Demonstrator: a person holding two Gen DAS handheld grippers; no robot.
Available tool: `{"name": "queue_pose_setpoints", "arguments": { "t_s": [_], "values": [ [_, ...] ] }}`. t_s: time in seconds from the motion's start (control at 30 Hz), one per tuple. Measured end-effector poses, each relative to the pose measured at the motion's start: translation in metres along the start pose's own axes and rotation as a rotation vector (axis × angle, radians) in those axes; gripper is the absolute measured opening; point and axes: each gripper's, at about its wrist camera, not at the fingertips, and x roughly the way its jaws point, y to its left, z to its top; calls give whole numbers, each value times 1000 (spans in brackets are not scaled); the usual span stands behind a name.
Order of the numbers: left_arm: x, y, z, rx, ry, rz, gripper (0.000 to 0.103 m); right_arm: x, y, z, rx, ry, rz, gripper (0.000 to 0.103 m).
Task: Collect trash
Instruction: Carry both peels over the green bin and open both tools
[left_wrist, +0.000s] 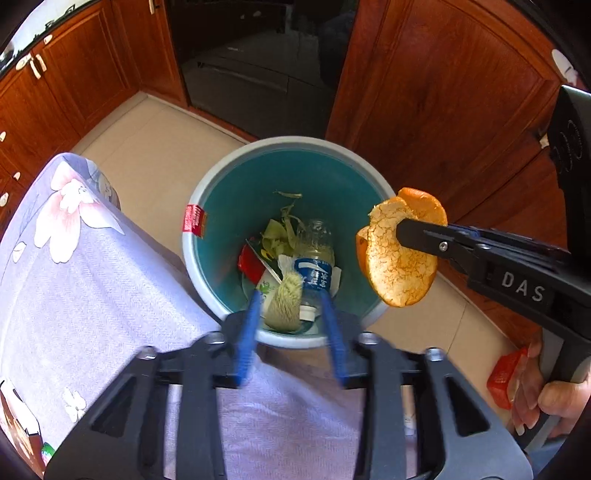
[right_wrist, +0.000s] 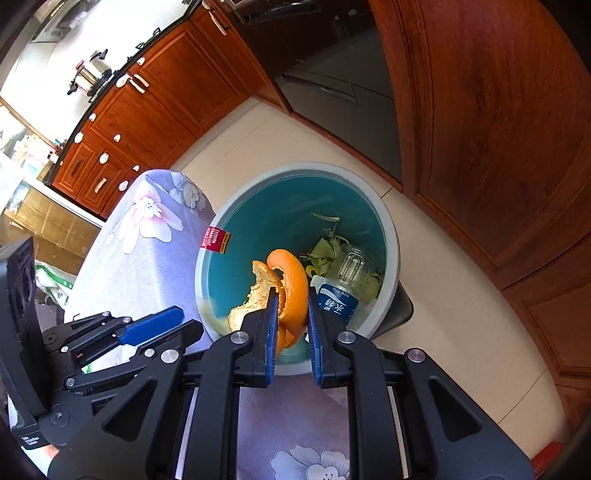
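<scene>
Over the teal bin (left_wrist: 207, 206), the right gripper (right_wrist: 291, 317) holds a curled piece of orange peel (right_wrist: 293, 280) pinched between its 2 blue-padded fingers (right_wrist: 272, 325), which are closed on it with a narrow gap left between them. From the left wrist view the same peel (left_wrist: 399, 258) hangs just off the bin's right rim, white pith facing the camera. The left gripper (left_wrist: 291, 314) is spread wide and grips nothing; its 2 blue fingers (left_wrist: 247, 332) point down at the bin's near edge. Inside the bin lie a clear plastic bottle with a blue label (left_wrist: 314, 266), green vegetable scraps (left_wrist: 277, 232) and a red wrapper (left_wrist: 249, 264). A floral purple cloth (left_wrist: 92, 277) touches the bin's left side. Wooden cabinets (right_wrist: 498, 129) stand behind on the tiled floor (right_wrist: 461, 350).
</scene>
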Motion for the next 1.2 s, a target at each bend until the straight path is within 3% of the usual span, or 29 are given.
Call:
{"name": "queue_pose_setpoints", "arguments": {
  "t_s": [0.03, 0.33, 0.47, 0.53, 0.6, 0.63, 0.8, 1.2],
  "values": [
    [-2, 2, 0, -5, -13, 12, 61, 3, 0, 1, 0, 5, -1, 14],
    [-14, 26, -7, -104, -23, -10, 74, 22, 12, 7, -22, 29, -3, 15],
    [-21, 29, -11, -119, -28, -15, 78, 21, 21, 9, -41, 22, -6, 20],
    [-25, 31, -14, -127, -34, -17, 83, 20, 26, 9, -48, 19, 0, 30],
    [-28, 33, -17, -130, -44, -16, 87, 18, 30, 11, -50, 5, 2, 72],
    [-29, 33, -17, -129, -47, -15, 89, 15, 32, 11, -52, -10, -1, 76],
    [-37, 38, -24, -140, -58, -13, 94, 9, 39, 11, -43, -2, -1, 84],
    [-67, 43, -45, -161, -86, -3, 97, -12, 52, -4, -20, 0, 6, 90]
  ]
}}
